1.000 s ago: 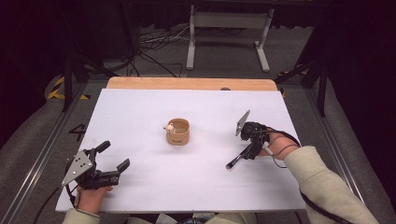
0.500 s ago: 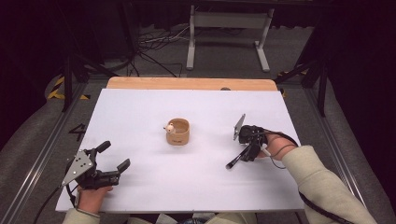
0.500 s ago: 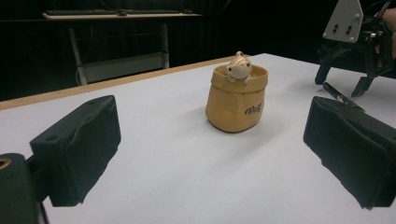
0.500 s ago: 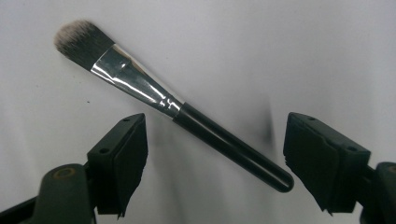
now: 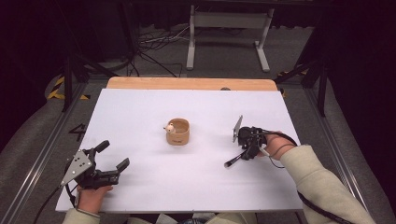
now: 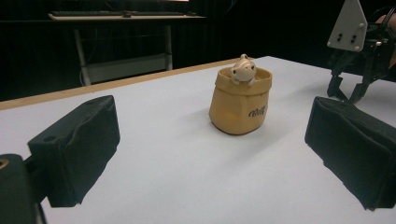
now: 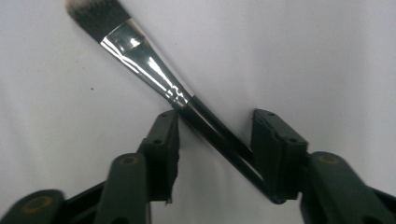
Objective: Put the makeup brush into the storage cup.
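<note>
A small tan pouch (image 5: 179,134) (image 6: 237,107) stands upright at the table's middle, with a pale toy figure (image 5: 169,127) (image 6: 243,69) peeking over its rim. My right gripper (image 5: 246,150) (image 7: 215,128) is right of the pouch, low over the table and shut on the black handle of a flat brush (image 5: 232,160) (image 7: 140,51). The handle crosses the jaws at a slant, and the bristle end points out toward the table's front. My left gripper (image 5: 113,155) (image 6: 210,163) rests near the front left corner, open and holding nothing, its jaws facing the pouch.
The white table top (image 5: 140,112) ends in a wooden strip (image 5: 187,83) along its far edge. Beyond it are a metal stand (image 5: 229,21) and cables on a dark floor. The right gripper (image 6: 346,91) shows far right in the left gripper view.
The right gripper has shifted slightly left and lower over the brush handle. The brush tip stays in place. The left gripper and the pouch have not moved.
</note>
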Demonstrator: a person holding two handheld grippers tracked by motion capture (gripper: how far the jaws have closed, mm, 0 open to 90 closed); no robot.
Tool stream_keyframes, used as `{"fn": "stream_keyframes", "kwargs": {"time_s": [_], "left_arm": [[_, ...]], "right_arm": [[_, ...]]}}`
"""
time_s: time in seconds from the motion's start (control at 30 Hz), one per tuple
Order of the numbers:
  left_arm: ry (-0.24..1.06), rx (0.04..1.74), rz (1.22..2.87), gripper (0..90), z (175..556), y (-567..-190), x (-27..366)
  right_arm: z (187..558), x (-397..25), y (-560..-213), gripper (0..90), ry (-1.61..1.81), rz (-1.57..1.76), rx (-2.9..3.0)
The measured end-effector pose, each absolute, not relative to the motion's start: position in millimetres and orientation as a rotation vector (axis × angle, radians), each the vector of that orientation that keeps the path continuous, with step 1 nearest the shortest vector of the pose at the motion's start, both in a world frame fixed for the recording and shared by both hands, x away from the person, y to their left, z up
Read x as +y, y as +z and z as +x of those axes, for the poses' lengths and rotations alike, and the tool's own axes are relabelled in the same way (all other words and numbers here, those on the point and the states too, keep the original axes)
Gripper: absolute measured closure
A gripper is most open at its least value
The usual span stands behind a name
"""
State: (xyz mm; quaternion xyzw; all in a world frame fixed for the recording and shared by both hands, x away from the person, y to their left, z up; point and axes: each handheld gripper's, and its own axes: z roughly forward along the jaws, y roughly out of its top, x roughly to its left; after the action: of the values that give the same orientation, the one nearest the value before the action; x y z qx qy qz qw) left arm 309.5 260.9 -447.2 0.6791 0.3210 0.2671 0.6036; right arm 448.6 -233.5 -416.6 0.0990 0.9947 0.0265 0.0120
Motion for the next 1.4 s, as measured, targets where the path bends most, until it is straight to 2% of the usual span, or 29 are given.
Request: {"fn": "stream_keyframes", "kwargs": {"time_s": [0.1,0.2,0.43,0.83,1.4], "left_arm": [[0.626,0.741,1.570,3.0,309,-446,261],[0.638,0.741,1.562,1.2,308,-445,260],[0.683,0.714,1.604,0.6,306,-440,253],[0.638,0.694,1.630,0.4,311,-445,254],[0.581,0.677,1.610,1.7,311,-443,255]], "right_arm": [[447,-233,-416,73.8,0.070,0.293,3.108],[446,-233,-416,78.9,0.067,0.282,3.114],[444,-232,-415,79.4,0.057,0.280,3.104],[437,-237,-391,79.5,0.228,0.292,3.014],[409,-236,-349,79.5,0.763,0.334,2.803]]}}
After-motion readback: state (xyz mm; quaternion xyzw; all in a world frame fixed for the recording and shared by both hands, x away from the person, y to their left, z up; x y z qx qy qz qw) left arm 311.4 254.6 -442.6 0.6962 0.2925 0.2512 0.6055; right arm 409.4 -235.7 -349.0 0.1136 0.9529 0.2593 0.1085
